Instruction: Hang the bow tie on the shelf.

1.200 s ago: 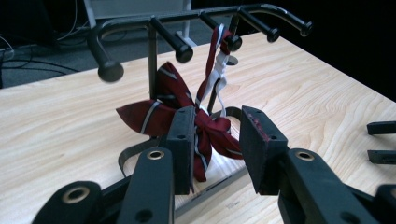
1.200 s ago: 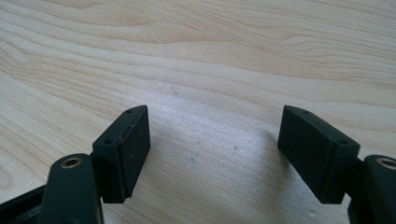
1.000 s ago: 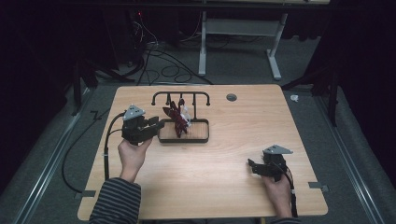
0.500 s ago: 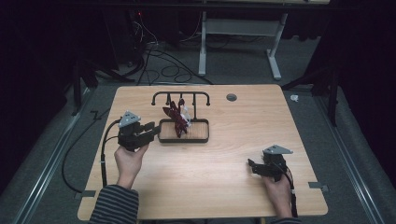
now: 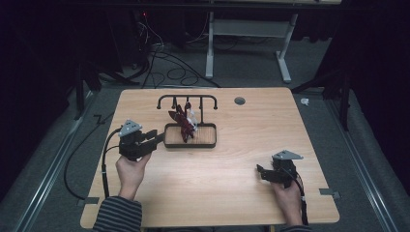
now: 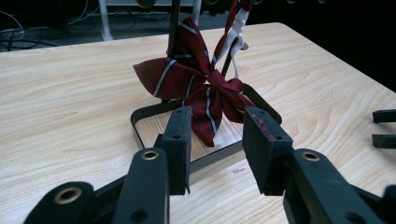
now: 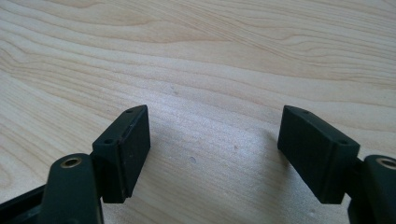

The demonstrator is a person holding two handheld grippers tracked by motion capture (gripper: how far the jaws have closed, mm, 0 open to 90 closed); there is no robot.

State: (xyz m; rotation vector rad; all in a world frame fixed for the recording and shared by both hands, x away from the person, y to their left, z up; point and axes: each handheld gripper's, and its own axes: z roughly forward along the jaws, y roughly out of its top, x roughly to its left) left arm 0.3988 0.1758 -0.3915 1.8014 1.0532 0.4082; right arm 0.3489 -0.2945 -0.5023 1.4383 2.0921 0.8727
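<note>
A dark red striped bow tie (image 5: 182, 123) (image 6: 196, 86) hangs on a black rack (image 5: 187, 98), over the rack's wooden-floored tray (image 5: 205, 143) (image 6: 138, 122). A white fastener (image 6: 238, 35) runs up from the tie toward the rail. My left gripper (image 5: 157, 137) (image 6: 217, 140) sits just left of the tray and points at the tie. Its jaws have just been opening a little and hold nothing. My right gripper (image 5: 260, 172) (image 7: 215, 149) rests low over bare wood at the near right. It stands open and empty.
The light wooden table (image 5: 241, 125) has a round cable hole (image 5: 239, 101) at the back. A black cable (image 5: 104, 159) trails from the left gripper off the table's left edge. The right gripper's jaws (image 6: 385, 128) show at the far right of the left gripper view.
My left gripper has drawn back slightly from the tray, toward the person. The right gripper has stayed where it was.
</note>
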